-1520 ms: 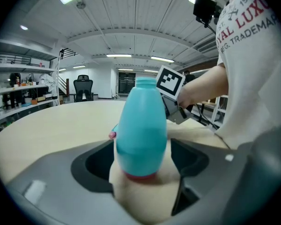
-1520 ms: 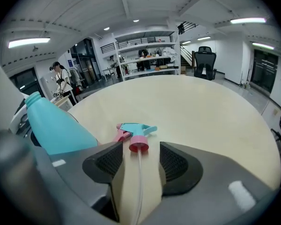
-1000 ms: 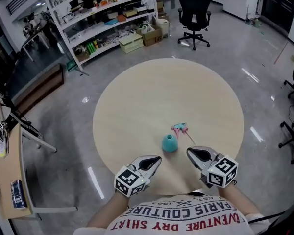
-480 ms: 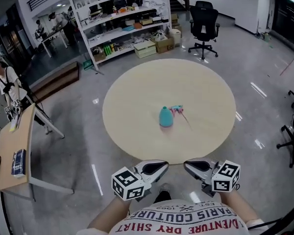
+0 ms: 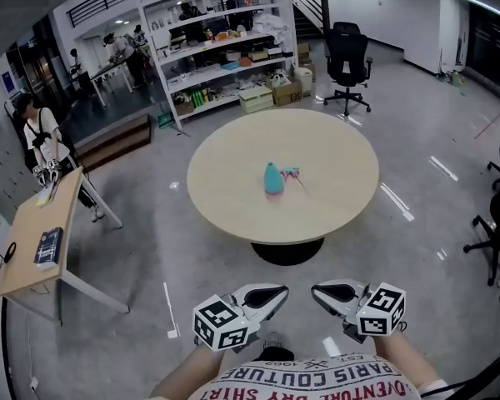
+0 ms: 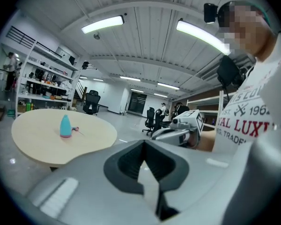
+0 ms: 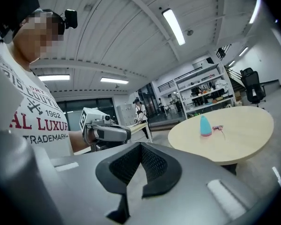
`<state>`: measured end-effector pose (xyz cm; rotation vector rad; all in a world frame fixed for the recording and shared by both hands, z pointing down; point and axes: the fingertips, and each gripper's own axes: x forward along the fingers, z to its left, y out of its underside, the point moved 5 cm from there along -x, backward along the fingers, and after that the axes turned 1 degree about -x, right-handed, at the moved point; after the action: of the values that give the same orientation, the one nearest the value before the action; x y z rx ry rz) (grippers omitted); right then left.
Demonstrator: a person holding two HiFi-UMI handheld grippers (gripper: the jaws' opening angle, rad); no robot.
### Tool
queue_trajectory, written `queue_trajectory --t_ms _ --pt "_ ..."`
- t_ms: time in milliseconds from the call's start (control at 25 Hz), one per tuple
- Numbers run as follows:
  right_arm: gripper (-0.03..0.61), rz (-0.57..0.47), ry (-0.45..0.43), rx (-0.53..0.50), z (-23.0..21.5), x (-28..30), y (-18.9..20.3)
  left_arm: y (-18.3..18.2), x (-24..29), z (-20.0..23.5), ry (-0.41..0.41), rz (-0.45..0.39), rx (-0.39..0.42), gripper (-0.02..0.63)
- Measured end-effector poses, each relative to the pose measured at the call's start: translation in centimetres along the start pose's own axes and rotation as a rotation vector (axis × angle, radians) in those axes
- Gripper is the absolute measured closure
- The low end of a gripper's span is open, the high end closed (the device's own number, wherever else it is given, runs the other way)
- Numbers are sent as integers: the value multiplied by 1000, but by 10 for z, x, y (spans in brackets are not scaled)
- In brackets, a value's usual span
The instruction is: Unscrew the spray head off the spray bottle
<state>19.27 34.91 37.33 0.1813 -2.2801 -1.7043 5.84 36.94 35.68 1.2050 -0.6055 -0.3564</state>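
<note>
A teal spray bottle [image 5: 272, 178] stands upright near the middle of the round wooden table [image 5: 233, 215]. Its pink and teal spray head [image 5: 290, 173] lies on the table just right of it, apart from the bottle. Both grippers hang over the floor well short of the table, close to my body. The left gripper [image 5: 280, 292] is shut and holds nothing. The right gripper [image 5: 317, 290] is also shut and empty. The bottle [image 6: 65, 126] shows far off in the left gripper view, and the bottle [image 7: 205, 125] likewise in the right gripper view.
Shelving [image 5: 217, 48] full of boxes lines the far wall, with a black office chair [image 5: 350, 52] beside it. A wooden desk [image 5: 42, 240] stands at the left, with a person [image 5: 37, 140] behind it. More chairs [image 5: 496, 248] sit at the right edge.
I have drawn back from the table: both shut grippers, earlier at its near edge, now hang over the floor. The bottle and spray head stayed on the table.
</note>
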Motion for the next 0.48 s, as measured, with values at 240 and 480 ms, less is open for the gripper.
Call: queue_trajectory --t_ms 240,480 --pt "578 -10 -11 -25 34 -15 -2 2 -15 -37 -19 1 38 612" --pt "578 -21 -21 -22 51 -22 7 10 -26 -56 -29 -8 48 612"
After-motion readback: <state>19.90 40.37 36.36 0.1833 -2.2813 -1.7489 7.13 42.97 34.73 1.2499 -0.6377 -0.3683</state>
